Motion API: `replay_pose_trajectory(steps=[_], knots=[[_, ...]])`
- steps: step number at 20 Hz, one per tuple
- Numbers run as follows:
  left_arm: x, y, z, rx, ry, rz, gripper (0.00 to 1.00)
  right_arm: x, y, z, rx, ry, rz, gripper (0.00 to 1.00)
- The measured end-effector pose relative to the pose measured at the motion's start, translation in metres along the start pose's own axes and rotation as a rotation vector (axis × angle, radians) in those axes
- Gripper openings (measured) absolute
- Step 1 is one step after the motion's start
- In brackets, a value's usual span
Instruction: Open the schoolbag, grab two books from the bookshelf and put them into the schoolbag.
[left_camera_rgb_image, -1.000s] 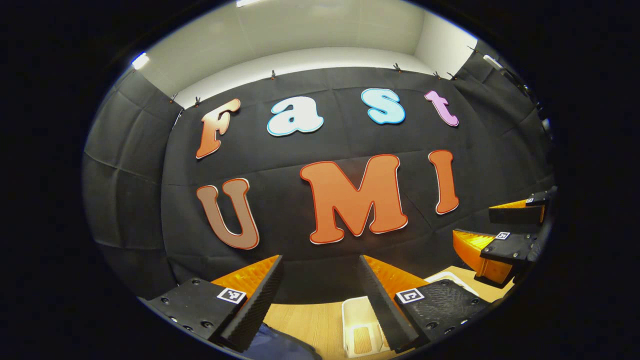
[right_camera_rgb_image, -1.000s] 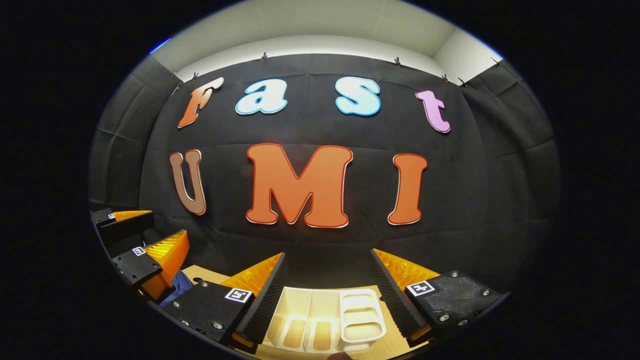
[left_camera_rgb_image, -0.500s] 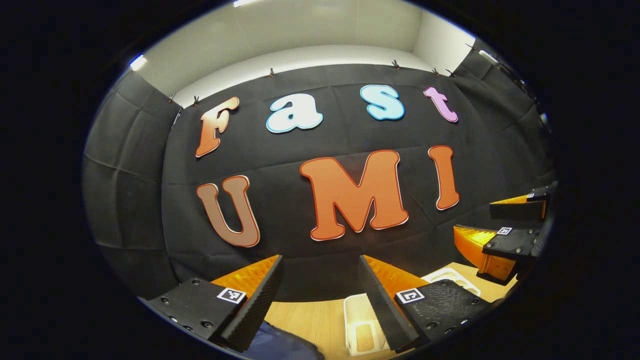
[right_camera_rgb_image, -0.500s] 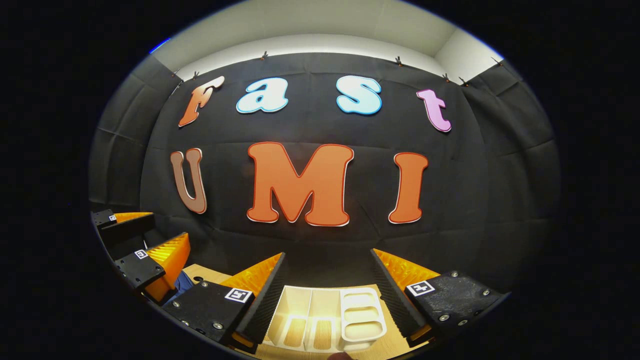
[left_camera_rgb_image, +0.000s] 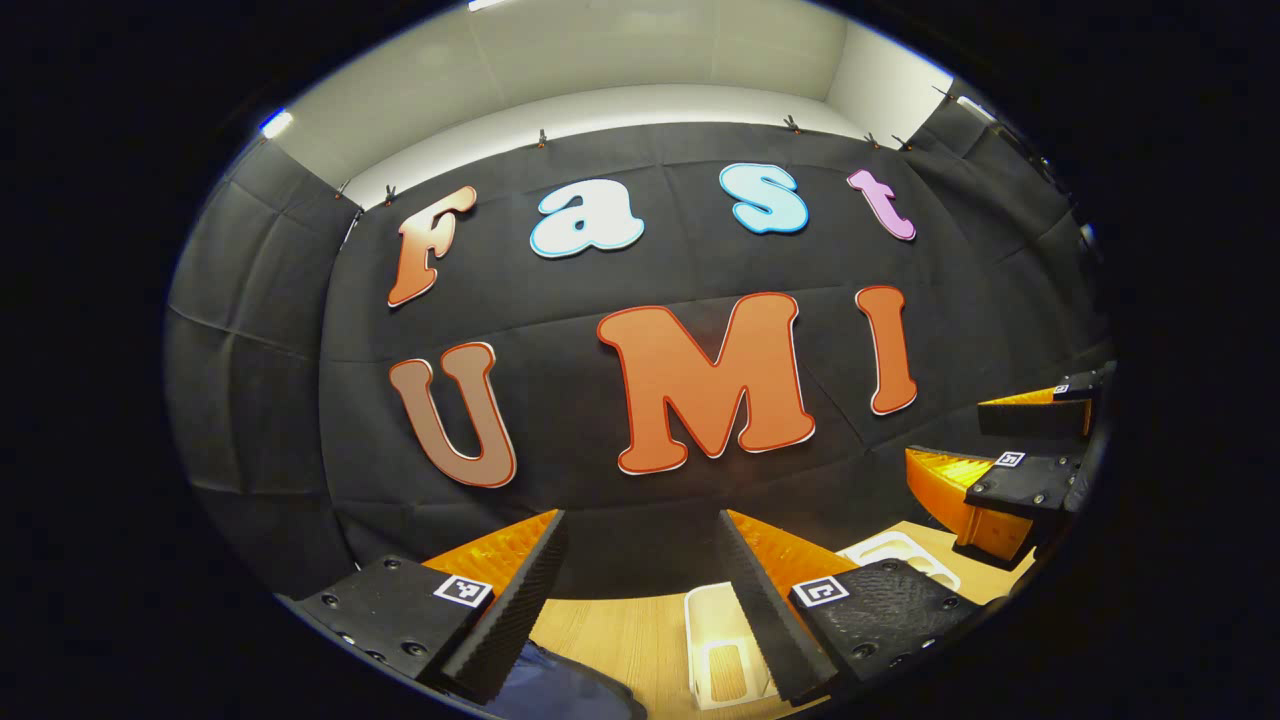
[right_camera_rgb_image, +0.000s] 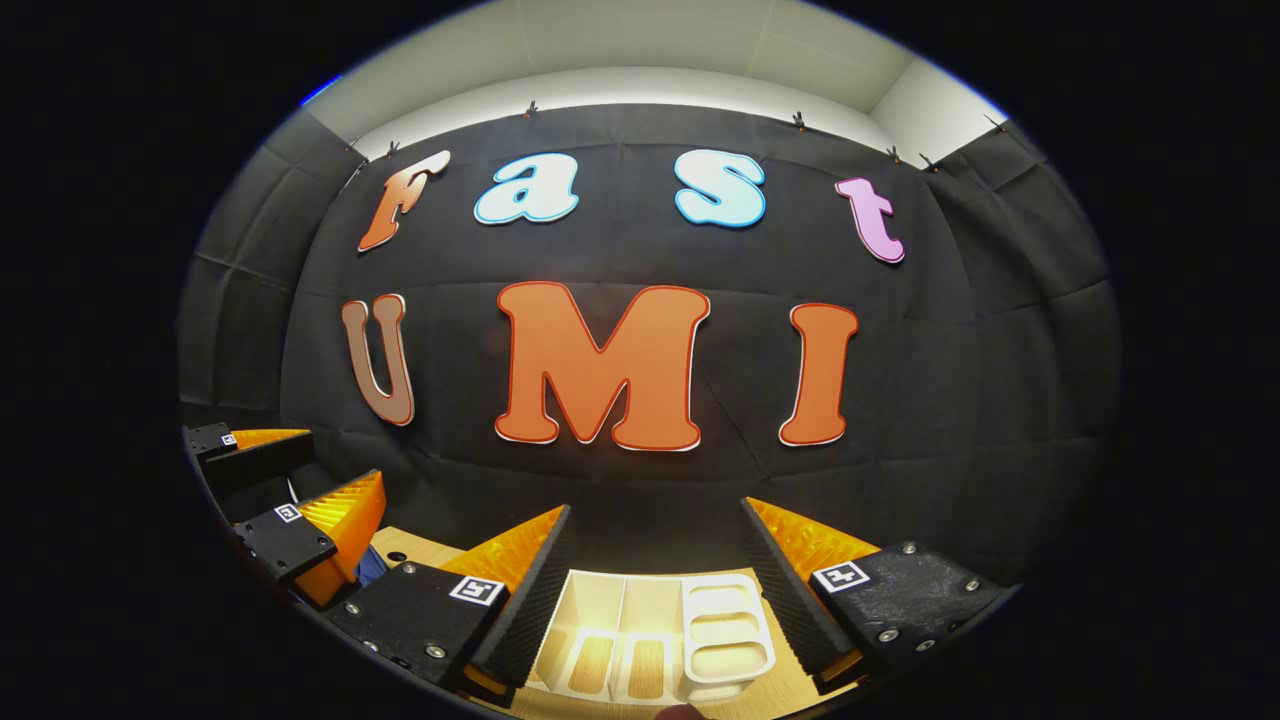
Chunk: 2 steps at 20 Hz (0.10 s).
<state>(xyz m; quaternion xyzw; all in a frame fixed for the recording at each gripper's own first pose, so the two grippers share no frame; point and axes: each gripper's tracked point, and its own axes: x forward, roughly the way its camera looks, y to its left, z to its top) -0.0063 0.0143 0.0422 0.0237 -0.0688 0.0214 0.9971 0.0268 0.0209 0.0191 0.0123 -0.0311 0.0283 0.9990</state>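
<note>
Above the wooden table (left_camera_rgb_image: 620, 640), left tongs (left_camera_rgb_image: 640, 580) and right tongs (right_camera_rgb_image: 655, 580) gape wide, holding nothing.

A dark blue schoolbag (left_camera_rgb_image: 560, 690) lies on the wooden table beside a white bookshelf (right_camera_rgb_image: 655, 635)

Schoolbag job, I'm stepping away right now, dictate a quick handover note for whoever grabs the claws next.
Left claw: open, holding nothing, raised above the wooden table.
Right claw: open, holding nothing, raised above the white bookshelf.
Schoolbag: a dark blue corner sits at the bottom of the left gripper view, under the left claw; I cannot tell whether it is open.
Books: none can be made out; the bookshelf slots that show look empty.
Done: nothing that can be confirmed.
Left: open the bag, find and grab two books, put them in.
</note>
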Motion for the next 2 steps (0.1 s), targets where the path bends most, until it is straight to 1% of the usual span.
replay_pose_trajectory(steps=[1,2], knots=[[-0.0004,-0.0006,0.0006,0.000,-0.001,0.000,0.94,0.0006,0.0004,-0.0002,-0.001,0.001,0.000,0.96],[-0.0006,-0.0001,0.0014,-0.003,-0.006,0.000,0.94,0.0002,0.0003,0.0004,-0.001,0.000,-0.001,0.83]])
